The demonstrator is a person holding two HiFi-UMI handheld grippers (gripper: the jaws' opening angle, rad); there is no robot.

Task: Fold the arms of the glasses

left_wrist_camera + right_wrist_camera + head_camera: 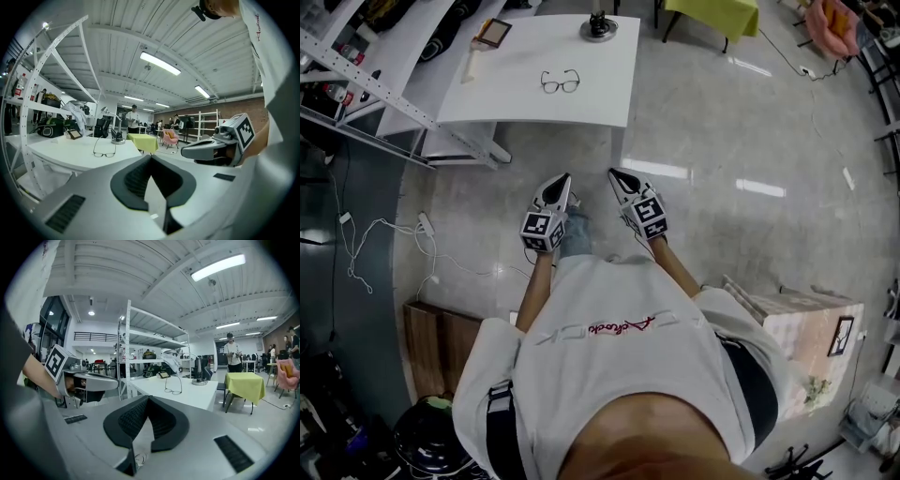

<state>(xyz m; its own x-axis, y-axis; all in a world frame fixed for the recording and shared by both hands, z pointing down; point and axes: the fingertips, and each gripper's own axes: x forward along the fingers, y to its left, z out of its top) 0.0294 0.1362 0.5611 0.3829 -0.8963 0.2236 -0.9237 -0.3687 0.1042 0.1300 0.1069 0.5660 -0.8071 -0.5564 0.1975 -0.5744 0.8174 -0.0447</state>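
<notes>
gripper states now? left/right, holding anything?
Left gripper: shut, empty.
Right gripper: shut, empty.
Glasses: in neither gripper.

I count one pair of glasses (560,82) on one white desk (581,108), 12 o'clock. Also there: one tablet (494,33), one round stand (598,28). Two of mine: left hand-held gripper (563,180), right hand-held gripper (615,174). One cardboard box (802,328), 4 o'clock.

Glasses (560,82) upright on white table (581,108), arms unfolded.
</notes>
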